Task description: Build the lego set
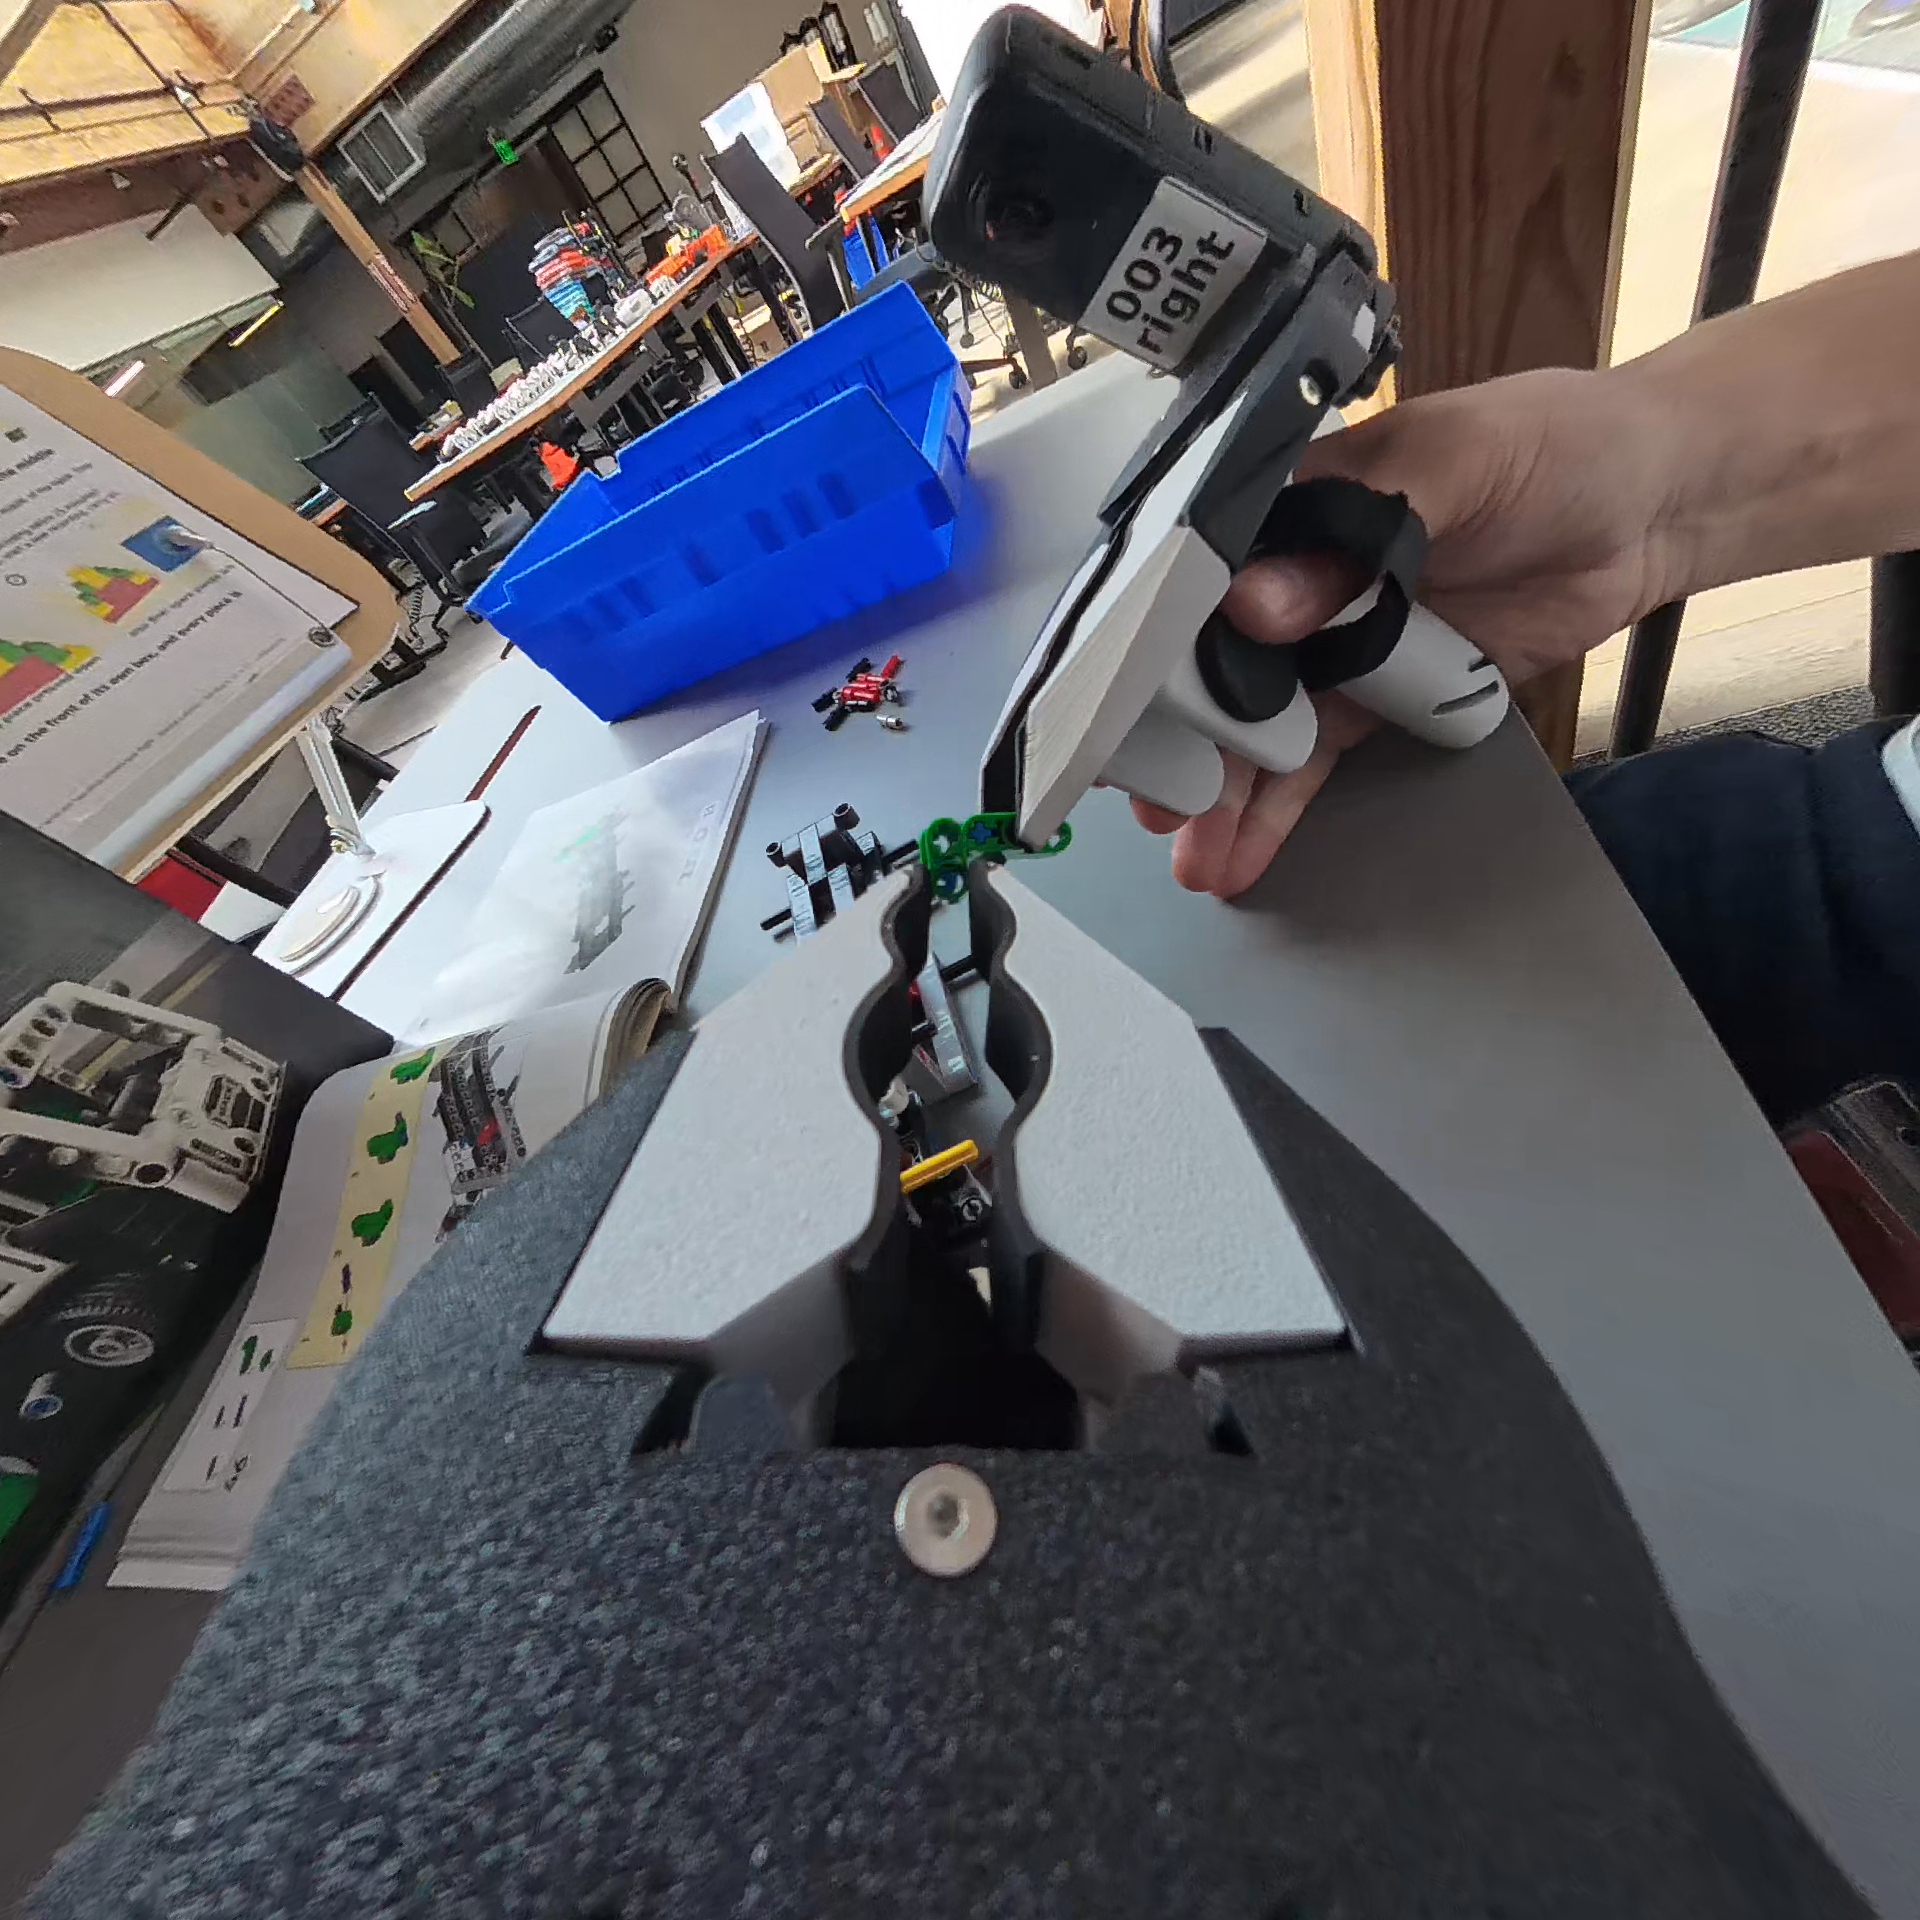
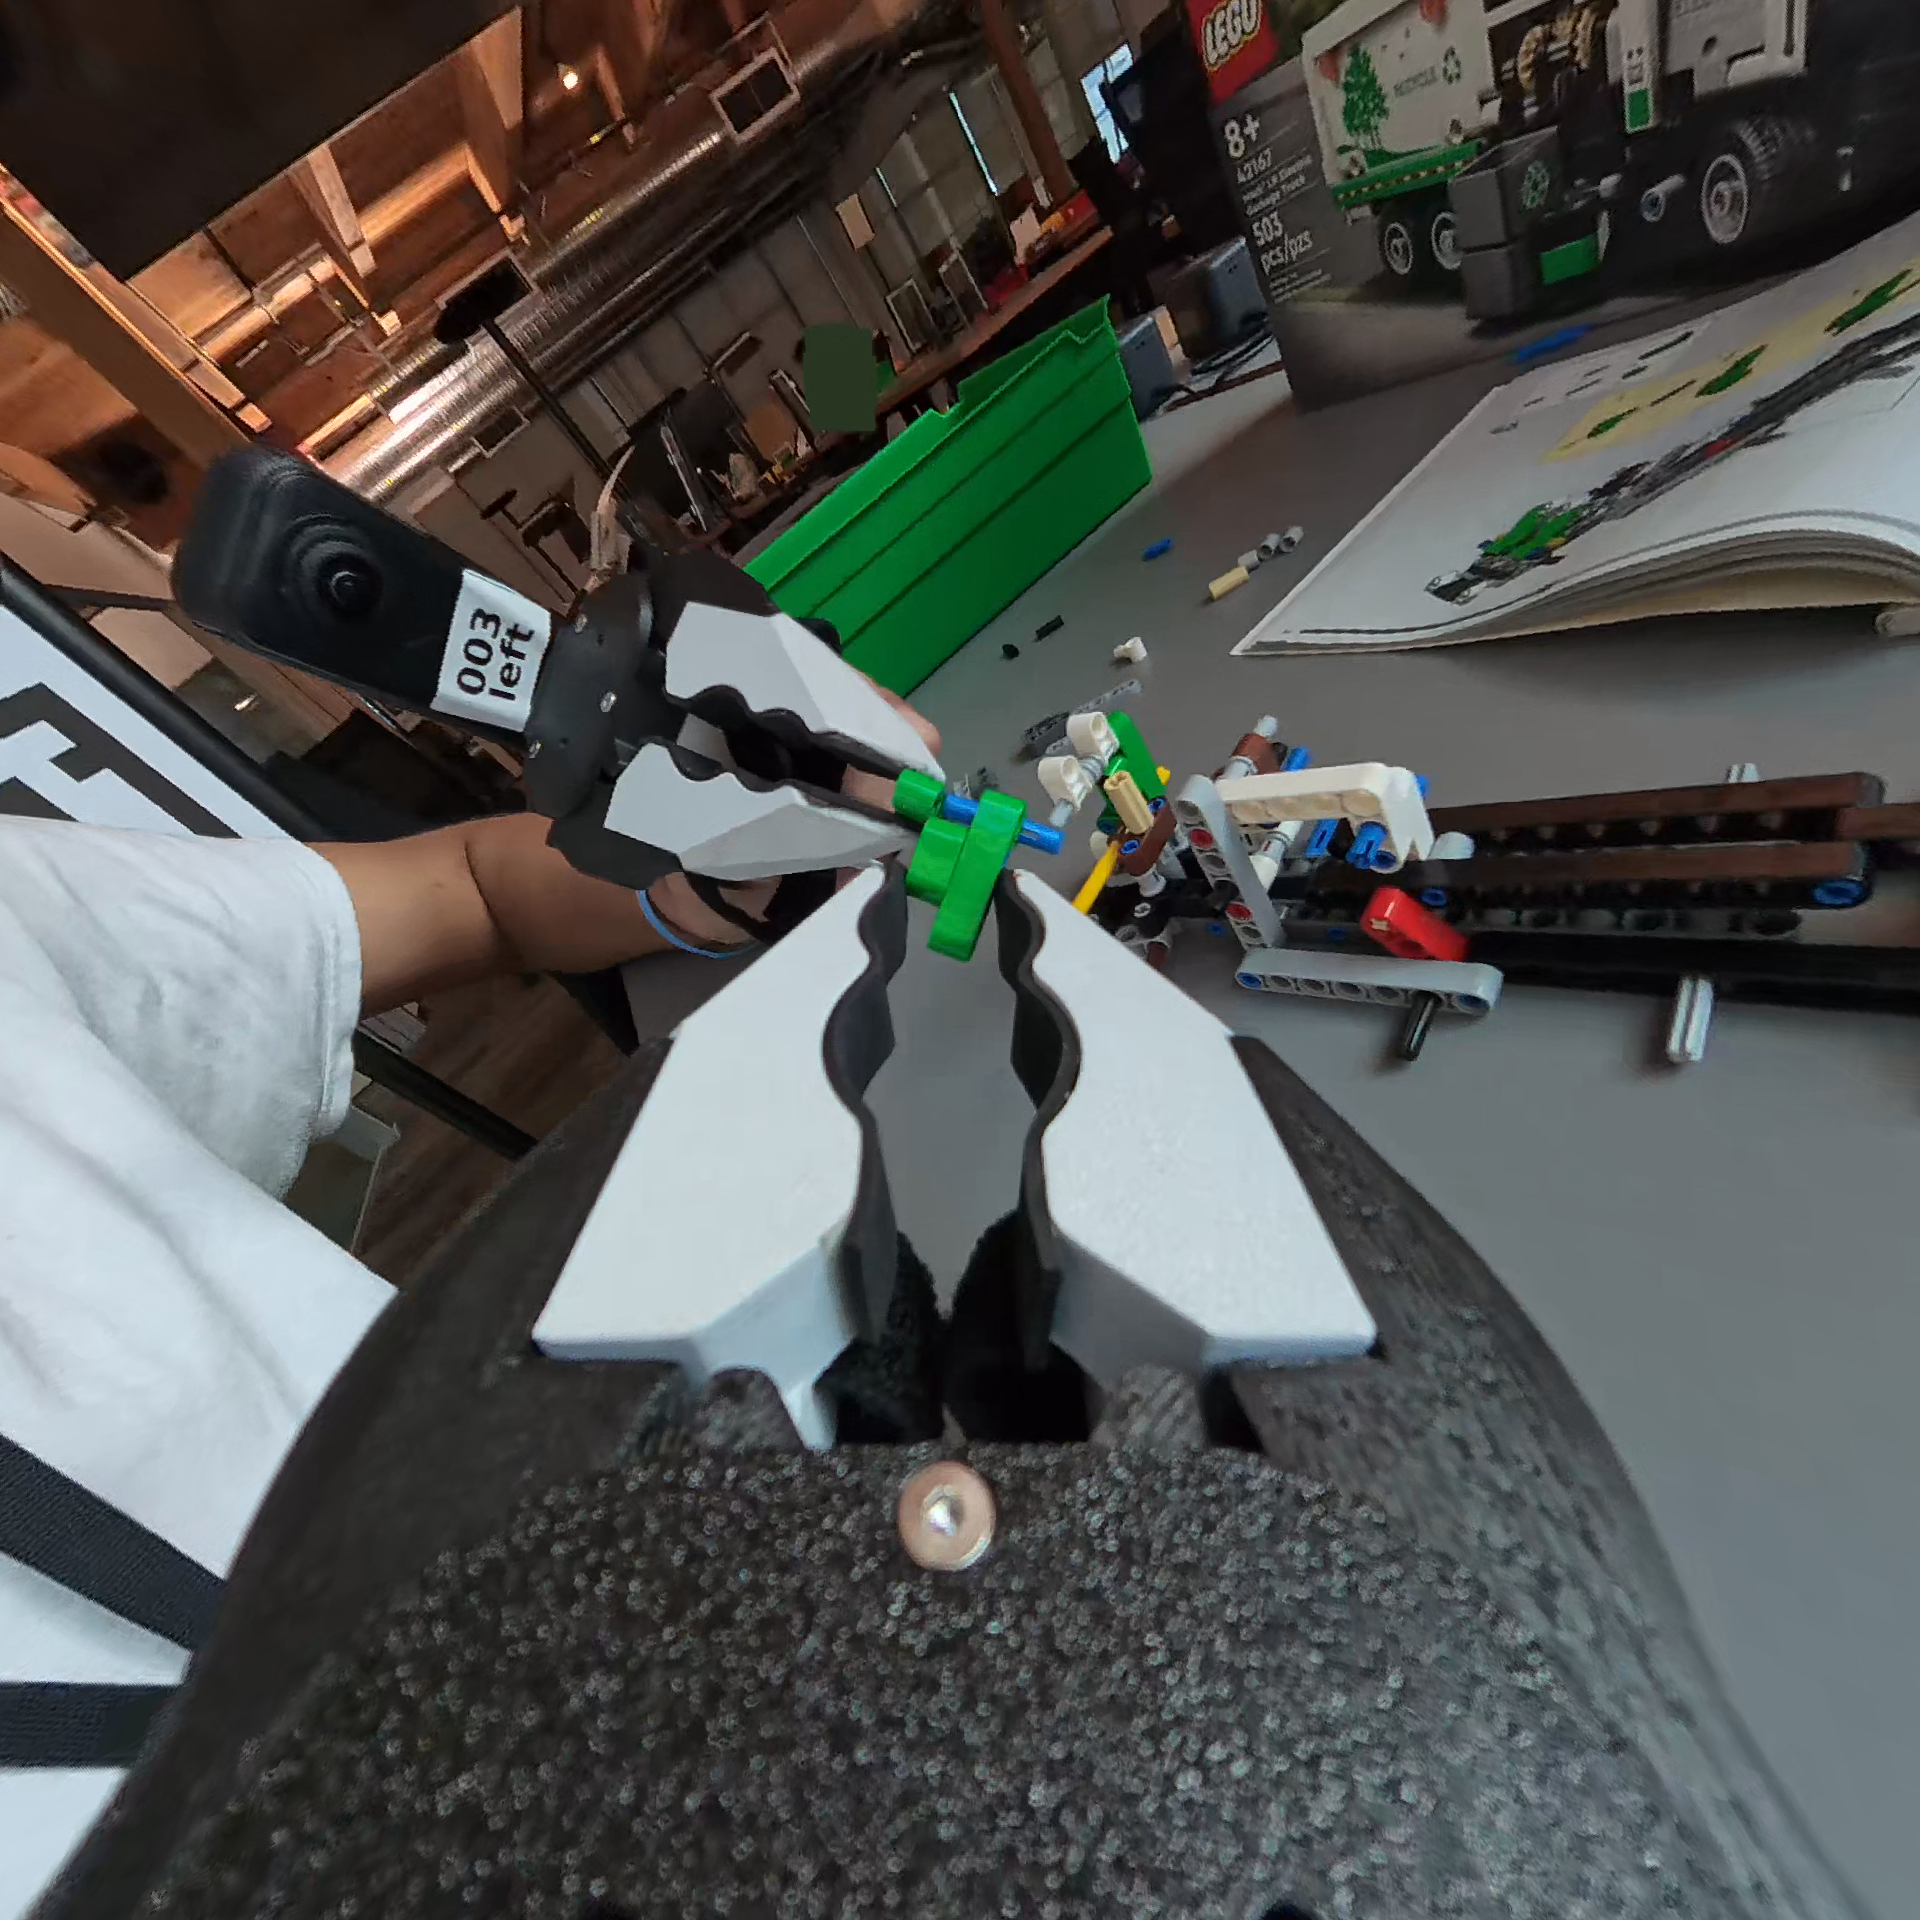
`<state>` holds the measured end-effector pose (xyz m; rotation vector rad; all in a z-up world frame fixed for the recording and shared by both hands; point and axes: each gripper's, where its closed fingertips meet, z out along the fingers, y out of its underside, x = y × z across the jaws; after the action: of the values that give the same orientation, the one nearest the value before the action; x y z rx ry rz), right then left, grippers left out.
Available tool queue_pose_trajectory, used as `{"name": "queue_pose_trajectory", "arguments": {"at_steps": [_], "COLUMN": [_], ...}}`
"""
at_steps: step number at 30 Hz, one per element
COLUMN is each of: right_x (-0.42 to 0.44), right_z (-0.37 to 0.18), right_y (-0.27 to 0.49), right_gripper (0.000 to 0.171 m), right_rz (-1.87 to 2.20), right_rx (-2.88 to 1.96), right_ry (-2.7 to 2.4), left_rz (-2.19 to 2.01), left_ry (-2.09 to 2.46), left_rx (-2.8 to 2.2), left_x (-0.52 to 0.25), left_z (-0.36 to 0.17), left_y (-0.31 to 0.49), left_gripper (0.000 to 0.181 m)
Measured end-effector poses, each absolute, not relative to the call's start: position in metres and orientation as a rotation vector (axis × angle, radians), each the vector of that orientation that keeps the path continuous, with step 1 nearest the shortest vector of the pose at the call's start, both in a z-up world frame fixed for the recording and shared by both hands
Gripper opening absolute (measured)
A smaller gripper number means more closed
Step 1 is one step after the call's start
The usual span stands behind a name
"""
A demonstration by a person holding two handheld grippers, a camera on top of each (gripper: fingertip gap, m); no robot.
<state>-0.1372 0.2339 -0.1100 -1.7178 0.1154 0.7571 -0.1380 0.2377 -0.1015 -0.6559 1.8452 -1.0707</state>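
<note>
- Presently, left wrist view: your left gripper (image 1: 951,883) is closed on the lower end of a small green angled lego piece with blue pins (image 1: 971,847), held in the air over the grey table (image 1: 1403,1091).
- Your right gripper (image 1: 1023,831), in your right hand (image 1: 1455,582), has its fingers together on the same piece's other end.
- Beyond lie a small black-and-grey beam sub-assembly (image 1: 826,868), a loose cluster of red and black pins (image 1: 862,694), a blue plastic bin (image 1: 727,540) and an open instruction booklet (image 1: 613,894).
- Right wrist view: your right gripper (image 2: 951,904) pinches the green piece (image 2: 961,847); your left gripper (image 2: 914,821) clamps it from the side.
- On the table sits a long black-and-brown beam chassis with white, grey and red parts (image 2: 1507,873); it looks like a bare frame only.
- Loose pins (image 2: 1247,566), a green plastic bin (image 2: 966,499) and the truck-printed set box (image 2: 1558,156) stand behind.
- Judgement: an early stage; the green piece is not yet joined to the chassis, and most of the truck remains unbuilt.
</note>
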Motion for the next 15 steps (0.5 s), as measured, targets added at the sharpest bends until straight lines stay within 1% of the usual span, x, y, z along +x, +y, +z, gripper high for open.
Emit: {"name": "queue_pose_trajectory", "arguments": {"at_steps": [10, 15], "right_x": [-0.144, -0.147], "right_z": [-0.126, -0.135], "right_y": [0.239, 0.241], "right_gripper": [0.016, 0.016], "right_rz": [0.742, 0.562], "right_rx": [-1.849, -1.928], "right_ry": [0.038, -0.021], "left_rz": [-1.026, -0.964], "left_ry": [1.892, 1.917], "left_rx": [-0.655, -0.647], "left_x": [-0.142, -0.146], "left_z": [-0.116, -0.126], "left_y": [0.243, 0.245], "left_gripper": [0.005, 0.005]}}
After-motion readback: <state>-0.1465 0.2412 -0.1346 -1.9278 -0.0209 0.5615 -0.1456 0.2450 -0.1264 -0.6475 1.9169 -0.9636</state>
